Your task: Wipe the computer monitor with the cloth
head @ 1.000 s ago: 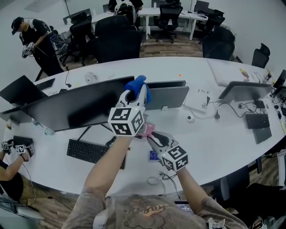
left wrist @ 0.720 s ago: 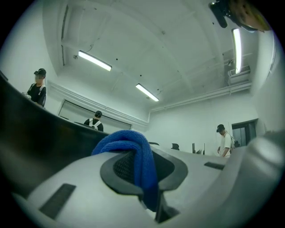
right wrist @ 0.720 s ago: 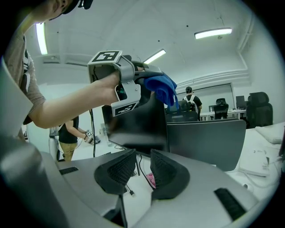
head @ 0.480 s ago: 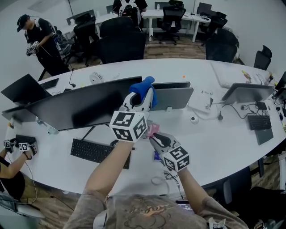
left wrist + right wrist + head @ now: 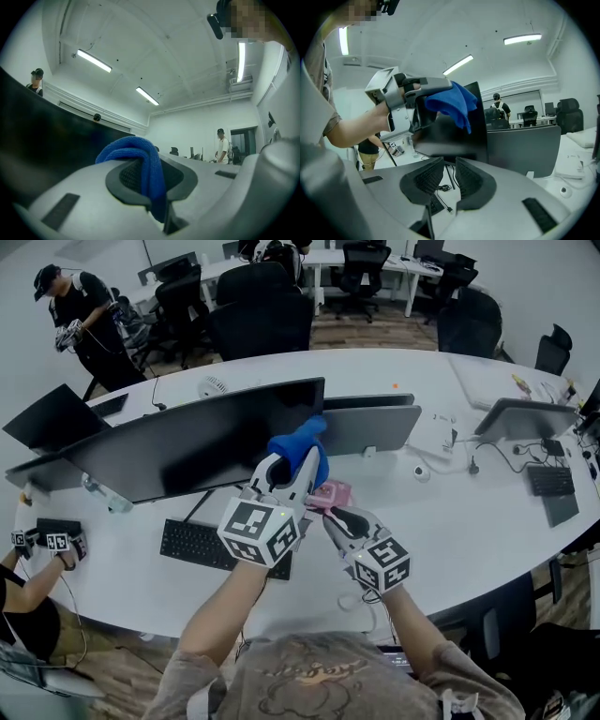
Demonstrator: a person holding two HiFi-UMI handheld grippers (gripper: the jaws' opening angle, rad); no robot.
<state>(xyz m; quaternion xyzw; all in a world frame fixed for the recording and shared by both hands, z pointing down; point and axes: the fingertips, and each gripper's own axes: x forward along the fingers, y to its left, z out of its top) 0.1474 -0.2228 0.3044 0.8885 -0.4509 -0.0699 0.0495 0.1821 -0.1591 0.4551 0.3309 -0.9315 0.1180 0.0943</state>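
A wide dark computer monitor [image 5: 187,446] stands on the white table [image 5: 487,521], its screen facing me. My left gripper [image 5: 296,463] is shut on a blue cloth [image 5: 300,446], which it holds against the right part of the screen. In the left gripper view the cloth [image 5: 140,161] is folded between the jaws, with the black screen [image 5: 42,136] at the left. My right gripper [image 5: 331,514] hovers low over the table just right of the left one, shut and empty. The right gripper view shows the left gripper [image 5: 417,103], the cloth [image 5: 452,103] and the monitor [image 5: 464,136] above its own jaws [image 5: 450,177].
A black keyboard [image 5: 211,547] lies in front of the monitor. A pink object [image 5: 336,491] sits by my right gripper. A second monitor [image 5: 370,427] stands back-to-front behind. Another person's grippers [image 5: 47,542] are at the left edge; someone stands at far left [image 5: 80,310].
My left gripper has carried the cloth from the monitor's top right corner down the right part of the screen. The right gripper has stayed low beside it.
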